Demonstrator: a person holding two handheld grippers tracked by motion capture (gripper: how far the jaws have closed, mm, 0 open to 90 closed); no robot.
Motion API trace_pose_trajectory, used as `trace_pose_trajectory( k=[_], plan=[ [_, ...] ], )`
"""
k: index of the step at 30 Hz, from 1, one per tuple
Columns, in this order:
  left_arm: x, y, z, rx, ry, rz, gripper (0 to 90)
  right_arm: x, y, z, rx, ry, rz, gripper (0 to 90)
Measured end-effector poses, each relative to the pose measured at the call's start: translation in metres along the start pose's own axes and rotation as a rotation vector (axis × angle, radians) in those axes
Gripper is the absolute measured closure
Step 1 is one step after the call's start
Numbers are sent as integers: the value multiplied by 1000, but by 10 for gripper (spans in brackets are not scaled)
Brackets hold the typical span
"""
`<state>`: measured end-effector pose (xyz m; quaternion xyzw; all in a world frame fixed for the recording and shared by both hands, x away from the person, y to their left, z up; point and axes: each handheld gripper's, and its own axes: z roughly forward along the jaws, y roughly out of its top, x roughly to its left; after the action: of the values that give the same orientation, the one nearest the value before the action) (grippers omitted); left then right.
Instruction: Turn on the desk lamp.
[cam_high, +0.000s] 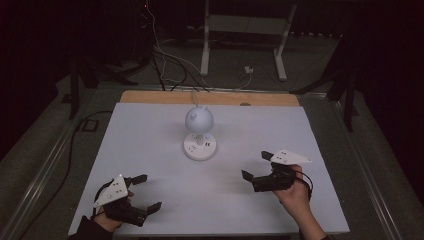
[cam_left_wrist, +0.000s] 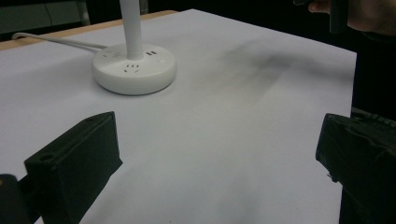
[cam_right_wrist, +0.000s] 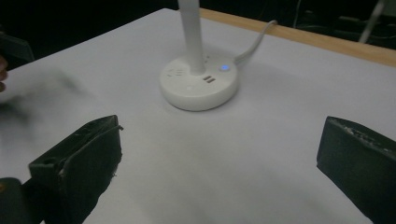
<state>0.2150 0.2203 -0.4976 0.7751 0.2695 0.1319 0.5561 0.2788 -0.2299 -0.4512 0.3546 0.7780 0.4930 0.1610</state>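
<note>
A white desk lamp (cam_high: 199, 120) with a round head stands on a round base with sockets (cam_high: 200, 146) near the middle of the white table (cam_high: 150, 140). Its base (cam_left_wrist: 134, 70) lies ahead in the left gripper view, and the base (cam_right_wrist: 199, 83) with a lit blue button (cam_right_wrist: 225, 67) lies ahead in the right gripper view. My left gripper (cam_high: 148, 191) is open at the front left, jaws wide apart, nothing between them. My right gripper (cam_high: 255, 165) is open at the front right, also holding nothing.
The lamp's white cable (cam_right_wrist: 256, 41) runs off the far wooden edge (cam_high: 210, 98). Beyond the table are cables and a white stand (cam_high: 245, 30) on a dark floor. The other hand (cam_left_wrist: 355, 14) shows at the top right of the left gripper view.
</note>
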Motion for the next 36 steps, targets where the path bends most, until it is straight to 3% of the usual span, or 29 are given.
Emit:
trace_pose_trajectory(
  k=[11, 36],
  plan=[
    [-1, 0, 1, 5, -3, 9, 3, 10, 7, 25, 26, 21, -47, 11],
    [-1, 0, 0, -2, 3, 7, 3, 24, 30, 69, 44, 92, -76, 11]
  ],
)
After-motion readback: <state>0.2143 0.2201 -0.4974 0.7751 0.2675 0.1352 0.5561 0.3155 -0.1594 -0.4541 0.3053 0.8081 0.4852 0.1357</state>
